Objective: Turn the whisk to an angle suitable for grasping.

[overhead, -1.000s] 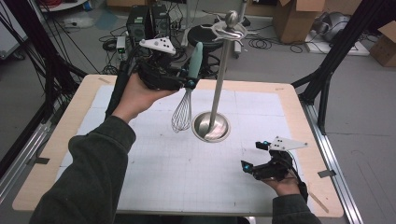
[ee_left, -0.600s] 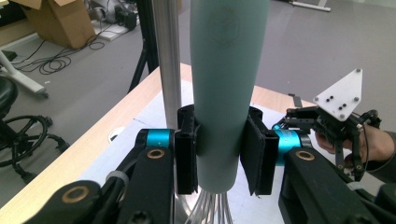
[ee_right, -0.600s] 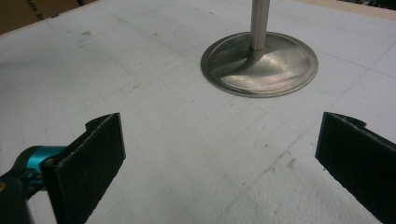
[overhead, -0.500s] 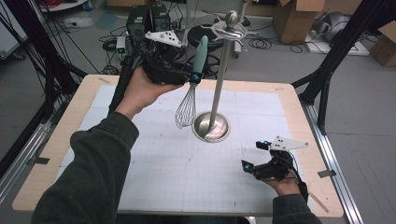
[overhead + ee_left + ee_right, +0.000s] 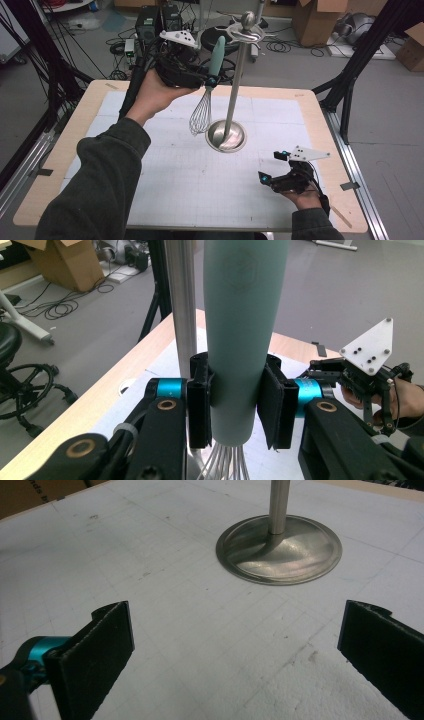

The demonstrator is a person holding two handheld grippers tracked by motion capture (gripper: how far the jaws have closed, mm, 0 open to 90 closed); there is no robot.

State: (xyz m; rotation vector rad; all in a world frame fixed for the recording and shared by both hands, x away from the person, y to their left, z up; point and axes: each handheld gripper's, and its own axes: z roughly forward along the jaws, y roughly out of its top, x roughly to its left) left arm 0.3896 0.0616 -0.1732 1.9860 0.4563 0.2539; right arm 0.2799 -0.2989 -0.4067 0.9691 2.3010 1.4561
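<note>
Beside stand pole (image 5: 235,82), whisk (image 5: 206,95) in left gripper (image 5: 202,80), mat right open.

One whisk (image 5: 203,111); one metal stand (image 5: 227,135); two grippers.

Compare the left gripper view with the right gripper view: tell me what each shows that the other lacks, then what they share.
Left gripper view alone: the whisk, its pale green handle clamped between the left gripper's black fingers, wire loops hanging below; behind it the floor with cables and a cardboard box.

Right gripper view alone: the round base of the metal stand, and the right gripper's fingers spread wide over bare mat.

Both: the stand's upright pole and the white gridded mat.
</note>
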